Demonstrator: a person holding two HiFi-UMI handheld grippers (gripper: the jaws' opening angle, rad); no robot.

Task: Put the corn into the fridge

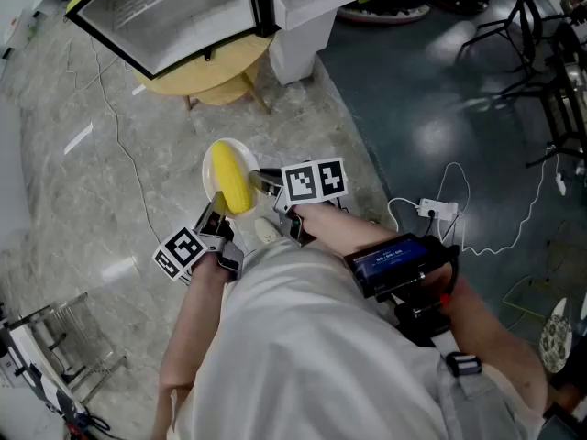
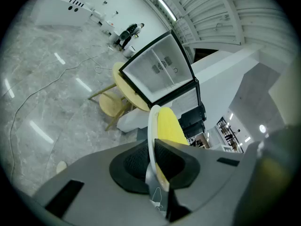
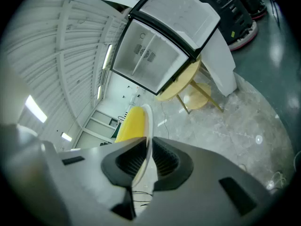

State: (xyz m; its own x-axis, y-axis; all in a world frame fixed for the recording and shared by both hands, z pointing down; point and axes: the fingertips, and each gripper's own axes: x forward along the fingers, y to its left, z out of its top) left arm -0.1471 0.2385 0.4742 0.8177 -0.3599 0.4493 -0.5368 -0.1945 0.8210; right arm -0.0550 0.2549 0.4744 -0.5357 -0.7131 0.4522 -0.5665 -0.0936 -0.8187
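Quick status from the remote seat. My left gripper (image 1: 216, 213) is clamped tight on the near-left rim of the plate (image 1: 207, 168). The corn (image 1: 231, 180) lies along the plate's middle, carried in the air over the floor (image 1: 83, 181). My right gripper (image 1: 262, 183) pinches the plate's right rim the same way, so it's a 2-handed carry.

Progress-wise, I'd call it under halfway. The corn is picked up and pointed the right way, but the fridge (image 1: 174, 7) sits well ahead on a round yellow table (image 1: 206, 73). Left to do: close the gap, deal with the glass door (can't tell if it's shut or ajar) and set the corn inside.

The head view is the only 1 showing both grippers on the plate at once, plus the stretch of floor to cross. The 2 gripper views each show the thin rim wedged between the ribbed pads and the fridge front face-on, which the head view only catches from above.
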